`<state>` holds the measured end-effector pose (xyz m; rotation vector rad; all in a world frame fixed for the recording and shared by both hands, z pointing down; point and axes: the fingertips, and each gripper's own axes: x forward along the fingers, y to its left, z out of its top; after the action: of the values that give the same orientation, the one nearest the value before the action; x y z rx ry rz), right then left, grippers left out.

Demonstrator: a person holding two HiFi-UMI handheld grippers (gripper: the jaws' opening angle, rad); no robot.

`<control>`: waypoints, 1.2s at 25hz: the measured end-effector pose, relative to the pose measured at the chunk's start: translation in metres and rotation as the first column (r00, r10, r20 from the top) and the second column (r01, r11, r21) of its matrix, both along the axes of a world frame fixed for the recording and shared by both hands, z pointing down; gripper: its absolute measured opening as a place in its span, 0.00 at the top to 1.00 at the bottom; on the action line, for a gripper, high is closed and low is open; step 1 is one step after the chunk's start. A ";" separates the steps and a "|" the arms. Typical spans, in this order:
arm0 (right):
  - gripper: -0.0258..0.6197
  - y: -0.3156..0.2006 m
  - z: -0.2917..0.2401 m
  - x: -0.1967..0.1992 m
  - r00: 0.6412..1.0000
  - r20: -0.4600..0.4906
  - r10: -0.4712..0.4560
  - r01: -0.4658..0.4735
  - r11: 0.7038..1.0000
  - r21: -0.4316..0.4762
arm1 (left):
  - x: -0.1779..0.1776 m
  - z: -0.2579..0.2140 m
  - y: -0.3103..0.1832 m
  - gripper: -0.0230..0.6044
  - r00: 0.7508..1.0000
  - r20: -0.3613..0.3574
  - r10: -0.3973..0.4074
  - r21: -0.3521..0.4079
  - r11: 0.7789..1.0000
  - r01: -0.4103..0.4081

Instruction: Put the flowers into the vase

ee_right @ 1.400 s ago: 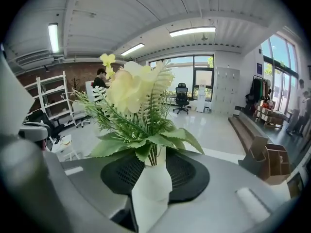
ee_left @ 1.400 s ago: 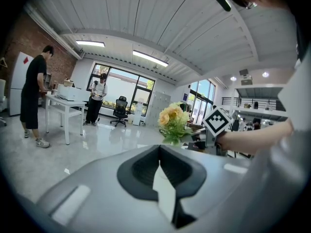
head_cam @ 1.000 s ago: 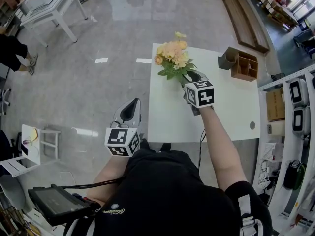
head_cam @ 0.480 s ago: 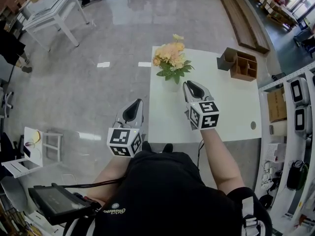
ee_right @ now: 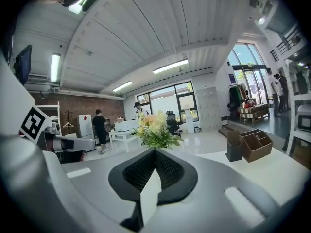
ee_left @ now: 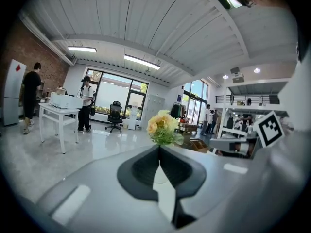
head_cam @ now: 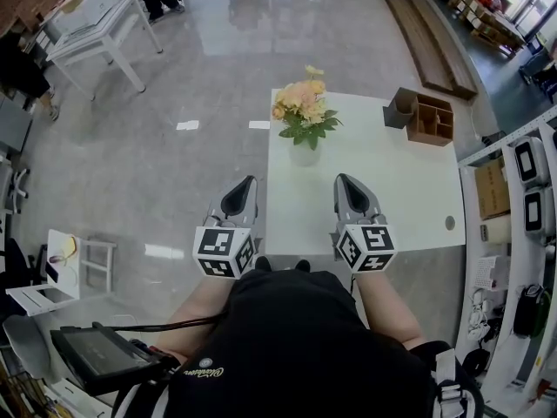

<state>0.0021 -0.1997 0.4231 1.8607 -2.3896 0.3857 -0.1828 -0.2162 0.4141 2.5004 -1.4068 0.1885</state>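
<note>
- At the far left, a white desk is standing on the glossy floor, well apart from your work table, and a dark tablet is hanging by your left hip.
- You are holding the left gripper over the floor, just beside the left edge of the white table. In the left gripper view its jaws are meeting tip to tip with nothing between them. Its marker cube is facing up towards you.
- The flowers, peach and yellow blooms over green leaves, are standing in the white vase. The vase is sitting upright on the table near its far left corner, apart from both grippers. The bouquet is showing straight ahead beyond each gripper's tips.
- You are holding the right gripper above the near part of the table, well short of the vase. Its jaws have just been closing and are now pressing together, gripping nothing. Its marker cube is sitting just above the table's near edge.
- Further right, a wooden organiser is resting at the table's far right corner, with a dark holder touching its left side.
- At the right margin, white shelving is carrying boxed devices.
</note>
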 end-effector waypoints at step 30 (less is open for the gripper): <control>0.96 0.003 -0.009 -0.010 1.000 -0.006 -0.018 0.018 1.000 0.023 | 0.010 -0.006 0.001 0.95 1.000 0.010 0.021 0.011 1.000 -0.021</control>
<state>-0.0076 -0.1969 0.4139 1.8460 -2.4158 0.3524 -0.1725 -0.2150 0.4083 2.5277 -1.3903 0.1983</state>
